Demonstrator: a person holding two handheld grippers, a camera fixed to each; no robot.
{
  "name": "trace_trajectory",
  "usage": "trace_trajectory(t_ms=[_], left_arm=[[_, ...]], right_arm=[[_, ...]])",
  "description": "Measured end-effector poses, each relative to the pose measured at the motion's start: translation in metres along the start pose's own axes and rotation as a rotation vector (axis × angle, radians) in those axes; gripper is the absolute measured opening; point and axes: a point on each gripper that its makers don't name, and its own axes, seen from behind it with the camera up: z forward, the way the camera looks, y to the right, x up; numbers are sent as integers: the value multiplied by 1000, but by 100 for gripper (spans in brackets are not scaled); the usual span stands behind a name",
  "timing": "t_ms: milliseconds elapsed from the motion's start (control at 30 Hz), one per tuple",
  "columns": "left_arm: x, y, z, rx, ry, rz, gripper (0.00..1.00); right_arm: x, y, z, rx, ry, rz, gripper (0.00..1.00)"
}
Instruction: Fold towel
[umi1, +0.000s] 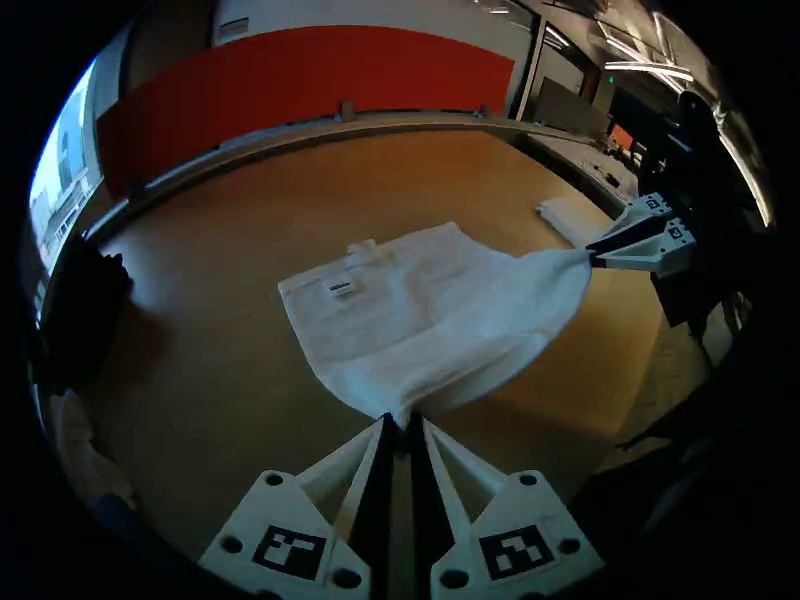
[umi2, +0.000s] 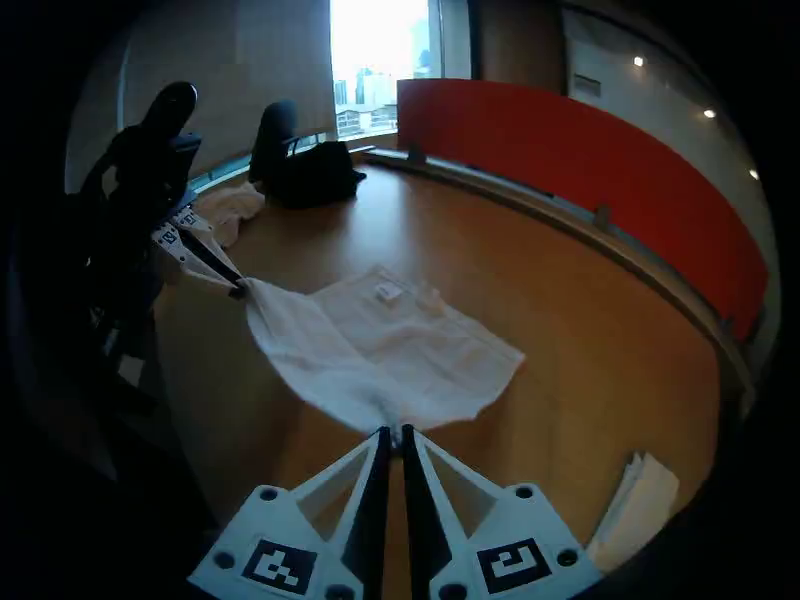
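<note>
On wooden table (umi1: 200, 330), white towel (umi1: 430, 310) (corners aloft)

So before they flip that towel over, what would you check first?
1. Left gripper pinching a towel corner: ok, fingers closed on the cloth.
2. Right gripper pinching the other near corner: ok.
3. Far half of the towel flat on the table: ok, its label faces up.
4. Edge between the two held corners pulled straight: not ok, it sags in a curve.
5. Folded cloth out of the path: ok, it lies apart from the towel, near the table edge.
</note>
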Motion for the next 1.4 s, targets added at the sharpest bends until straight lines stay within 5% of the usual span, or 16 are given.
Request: trace_trajectory(t_ms=[300,700,1400], left_arm=[[-2,10,-15,-8,-4,-10,11],[-2,12,-17,-8,-10,-28,11],[47,-30,27,34,-15,-53,11]], right_arm=[[6,-8,-17,9,2,-12,9],[6,-8,-16,9,-9,-14,9],[36,43,30,-16,-13,-53,9]])
